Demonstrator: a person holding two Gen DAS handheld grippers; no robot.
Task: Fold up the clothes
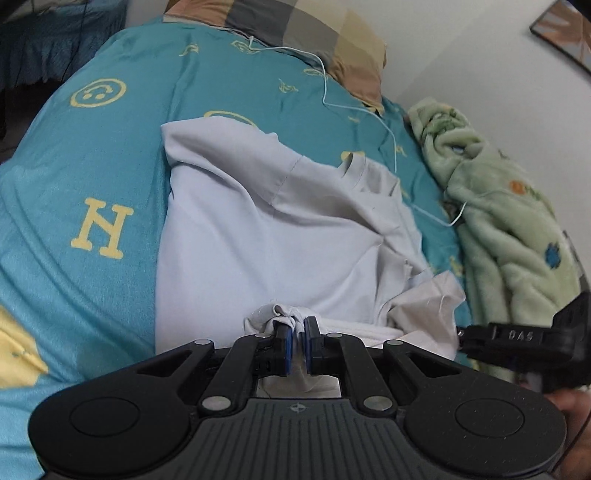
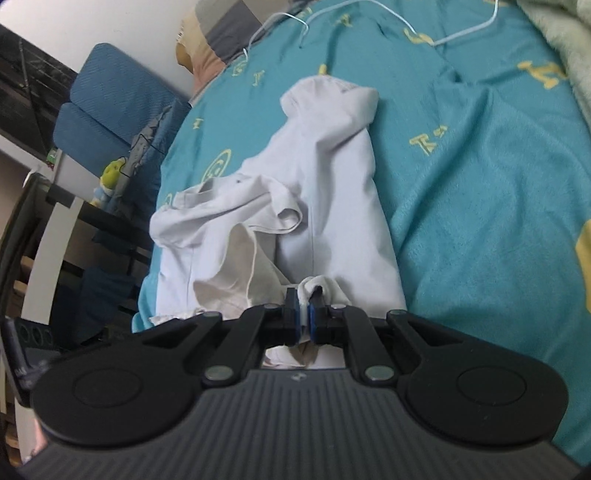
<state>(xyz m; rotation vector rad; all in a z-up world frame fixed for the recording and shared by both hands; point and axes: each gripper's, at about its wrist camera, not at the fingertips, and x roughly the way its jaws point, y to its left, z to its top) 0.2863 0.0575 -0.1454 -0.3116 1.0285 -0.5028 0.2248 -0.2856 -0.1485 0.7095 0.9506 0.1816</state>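
A white shirt [image 1: 258,229] lies crumpled and partly folded on a teal bedspread [image 1: 92,177]. My left gripper [image 1: 297,325] is shut on a bunched bit of the shirt's near hem. My right gripper [image 2: 303,295] is shut on another bunch of the same shirt [image 2: 325,177] at its near edge. The right gripper also shows in the left wrist view [image 1: 517,339], low at the right, beside the shirt's loose corner. A sleeve and collar are folded over onto the shirt's body.
A green fleece blanket [image 1: 498,206] lies along the wall on the right. A patchwork pillow [image 1: 295,29] is at the head of the bed. A thin white wire hanger [image 1: 369,107] lies on the bedspread. A blue chair [image 2: 110,110] and a dark desk stand beside the bed.
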